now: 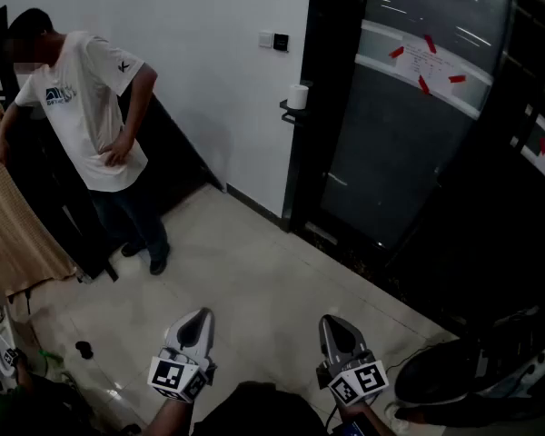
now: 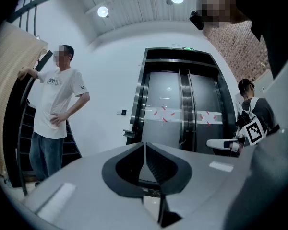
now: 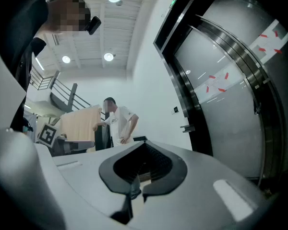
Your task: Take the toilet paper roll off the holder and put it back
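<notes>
Roll: a small white toilet paper roll [image 1: 297, 96], a plain stubby cylinder standing on end in the upper middle of the head view; too small to make out a core or a loose end
Where it sits: on a little black holder [image 1: 289, 113] that juts from the dark door frame [image 1: 311, 153], just where the white wall [image 1: 209, 62] ends
Why there: the holder looks fixed partway up the frame, so the roll probably has to be lifted straight up and off, and set back the same way
Left hand-held gripper [image 1: 197, 320]: lower middle of the head view, clenched with its jaws meeting and nothing between them, held level and aimed up the frame towards the roll, well apart from it
Right hand-held gripper [image 1: 332, 325]: just right of the left one, likewise clenched and empty, also level and well apart from the roll
Why held so: this looks like an approach pose, both tools carried low and closed; the lift has not begun, and whichever one takes the roll would need to spread its jaws first
Stage: roll on the holder, untouched
Around: a curved glass door [image 1: 409, 134] with red tape strips at upper right; pale floor [image 1: 254, 280] between the tools and the holder; a person [image 1: 95, 116] in a white T-shirt at upper left, hand on hip, well apart from the holder
</notes>
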A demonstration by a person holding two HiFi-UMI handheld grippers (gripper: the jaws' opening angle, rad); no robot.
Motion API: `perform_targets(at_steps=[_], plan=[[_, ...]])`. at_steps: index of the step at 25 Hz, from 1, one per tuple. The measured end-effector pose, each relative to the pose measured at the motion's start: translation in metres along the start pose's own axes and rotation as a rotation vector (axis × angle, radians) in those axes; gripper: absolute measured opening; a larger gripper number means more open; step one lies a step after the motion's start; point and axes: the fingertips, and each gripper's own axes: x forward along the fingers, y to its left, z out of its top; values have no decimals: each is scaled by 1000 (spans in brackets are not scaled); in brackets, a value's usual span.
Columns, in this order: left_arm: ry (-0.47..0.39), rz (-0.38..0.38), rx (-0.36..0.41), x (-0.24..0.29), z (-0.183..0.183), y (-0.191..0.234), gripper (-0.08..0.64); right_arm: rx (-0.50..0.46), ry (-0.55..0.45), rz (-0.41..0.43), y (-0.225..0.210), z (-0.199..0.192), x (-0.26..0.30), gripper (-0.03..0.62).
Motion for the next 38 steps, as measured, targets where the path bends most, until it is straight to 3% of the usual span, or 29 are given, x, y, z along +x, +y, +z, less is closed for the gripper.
perform_targets(at_steps=[6, 11, 14, 21, 27, 32, 38], plan=[[18, -8, -41, -3, -2, 26, 15, -14, 28, 13, 28, -13, 13, 12], [52, -3, -78, 3, -19, 35, 15, -20, 43, -34, 15, -15, 17, 14], [42, -3, -63, 19, -24, 37, 15, -17, 33, -14, 4, -16, 28, 12], [36, 42, -61, 84, -23, 29, 15, -7, 4, 11, -57, -2, 71, 12], [15, 31, -42, 158, -12, 2, 15, -15, -10, 94, -105, 15, 110, 12], [19, 50, -5, 204, -23, -7, 15, 36, 6, 78, -161, 10, 116, 12], [45, 52, -26, 246, -22, -39, 15, 72, 1, 74, -216, 21, 125, 12]])
